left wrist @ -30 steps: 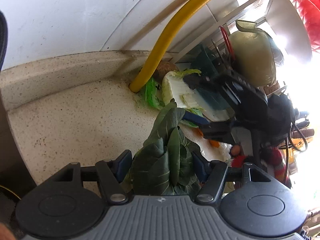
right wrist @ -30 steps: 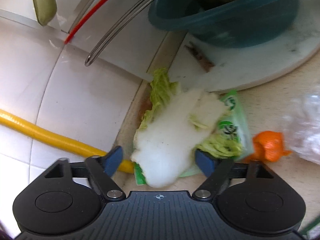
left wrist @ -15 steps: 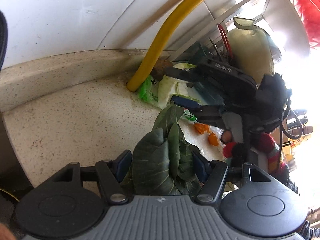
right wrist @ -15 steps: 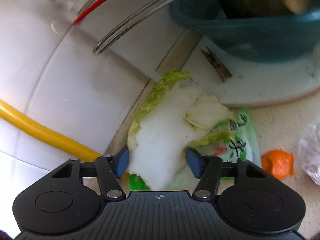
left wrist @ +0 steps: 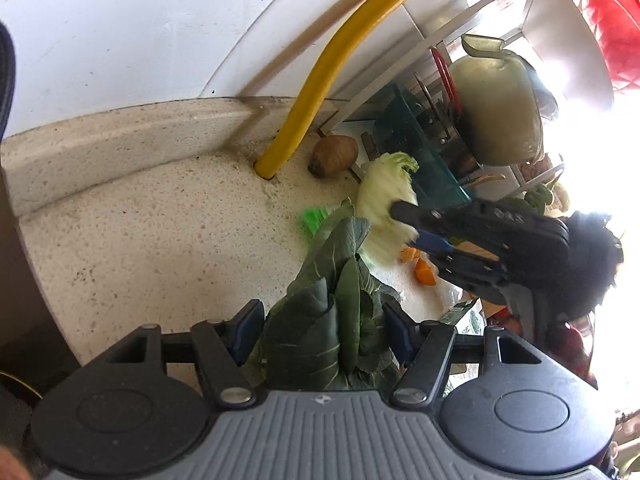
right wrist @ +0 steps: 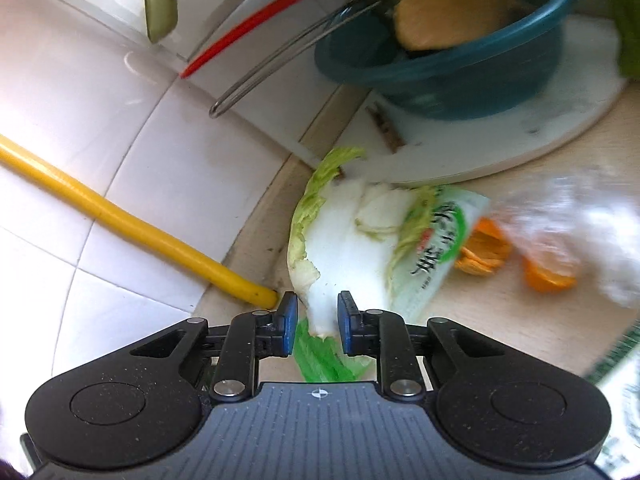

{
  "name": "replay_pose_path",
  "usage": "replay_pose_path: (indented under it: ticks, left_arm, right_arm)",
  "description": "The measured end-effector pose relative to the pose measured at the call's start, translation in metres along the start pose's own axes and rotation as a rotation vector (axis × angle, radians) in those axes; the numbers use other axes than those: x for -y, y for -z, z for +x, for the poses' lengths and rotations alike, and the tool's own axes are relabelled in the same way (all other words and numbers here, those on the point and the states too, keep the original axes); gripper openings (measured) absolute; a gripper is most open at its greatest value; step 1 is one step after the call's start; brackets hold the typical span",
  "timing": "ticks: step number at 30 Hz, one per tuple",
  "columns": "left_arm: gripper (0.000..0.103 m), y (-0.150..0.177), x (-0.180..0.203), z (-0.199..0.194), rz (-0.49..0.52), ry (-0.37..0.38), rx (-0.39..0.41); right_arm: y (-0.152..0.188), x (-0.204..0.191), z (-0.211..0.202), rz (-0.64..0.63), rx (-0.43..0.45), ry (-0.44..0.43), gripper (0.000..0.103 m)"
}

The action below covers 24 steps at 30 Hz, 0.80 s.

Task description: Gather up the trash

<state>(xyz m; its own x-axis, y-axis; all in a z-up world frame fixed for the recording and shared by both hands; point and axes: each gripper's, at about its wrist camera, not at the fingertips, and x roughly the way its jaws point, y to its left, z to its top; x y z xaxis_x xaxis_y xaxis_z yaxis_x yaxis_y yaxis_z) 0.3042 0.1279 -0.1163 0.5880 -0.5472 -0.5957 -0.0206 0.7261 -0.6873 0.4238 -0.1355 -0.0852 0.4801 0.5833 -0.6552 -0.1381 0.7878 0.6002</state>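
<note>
The right gripper (right wrist: 313, 326) has narrowed from wide to a pinch on the cabbage leaf's (right wrist: 344, 240) white stalk — that scrap now looks secured for lifting. The left gripper (left wrist: 320, 330) stays clamped on dark greens (left wrist: 332, 320). At 3 o'clock lie a green wrapper (right wrist: 440, 236) and orange peels (right wrist: 548, 276) — still uncollected; the yellow hose (right wrist: 132, 228) crowds 9 o'clock.

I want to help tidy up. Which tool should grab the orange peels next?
Neither is free right now. The left tool holds dark green leaves; the right tool pinches the cabbage piece. Once emptied, probably the right: the orange peels lie closest to it.
</note>
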Motion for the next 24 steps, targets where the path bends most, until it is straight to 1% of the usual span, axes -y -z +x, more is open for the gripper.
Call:
replay_pose_path:
  ticks: [2,3,4,5,7,9,11,12,13,15,16,19,21,24]
  left_arm:
    - [0.061,0.001,0.000,0.001,0.009,0.000,-0.005]
    - [0.061,0.001,0.001,0.002,0.010,-0.001,-0.010]
    - [0.061,0.000,0.001,0.003,0.011,-0.003,-0.014]
    - [0.061,0.000,0.002,0.004,0.015,-0.005,-0.019]
    - [0.061,0.001,0.005,0.006,0.029,-0.014,-0.023]
    - [0.062,0.001,0.007,0.008,0.038,-0.024,-0.025]
    - [0.062,0.001,0.008,0.010,0.045,-0.030,-0.025]
    - [0.062,0.002,0.009,0.011,0.052,-0.035,-0.021]
    - [0.062,0.003,0.011,0.011,0.061,-0.040,-0.016]
    - [0.060,0.004,0.014,0.011,0.073,-0.042,-0.017]
    - [0.060,0.004,0.012,0.013,0.057,-0.028,-0.027]
    - [0.060,0.002,0.000,0.013,-0.041,0.053,-0.060]
    - [0.060,0.001,-0.005,0.009,-0.073,0.083,-0.050]
    - [0.059,-0.002,-0.008,0.002,-0.097,0.113,-0.030]
  right_arm:
    - [0.000,-0.004,-0.006,-0.071,0.001,0.045,0.038]
    - [0.001,-0.010,-0.003,-0.120,0.015,0.085,0.048]
    - [0.000,-0.015,0.007,-0.170,0.023,0.123,0.053]
    - [0.001,-0.023,0.015,-0.223,0.017,0.151,0.055]
    - [0.002,-0.034,0.032,-0.297,0.008,0.201,0.062]
    - [0.003,-0.036,0.046,-0.344,0.005,0.242,0.064]
    - [0.004,-0.037,0.047,-0.355,0.016,0.255,0.058]
    - [0.004,-0.036,0.047,-0.349,0.003,0.229,0.042]
    - [0.002,-0.034,0.043,-0.320,-0.015,0.194,0.032]
    - [-0.002,-0.026,0.028,-0.240,-0.025,0.131,0.026]
    - [-0.004,-0.019,0.020,-0.188,-0.023,0.095,0.025]
    - [-0.006,0.001,-0.004,-0.039,0.001,-0.034,0.021]
    - [-0.007,0.014,-0.022,0.035,0.023,-0.110,0.020]
    - [-0.008,0.031,-0.041,0.129,0.053,-0.192,0.014]
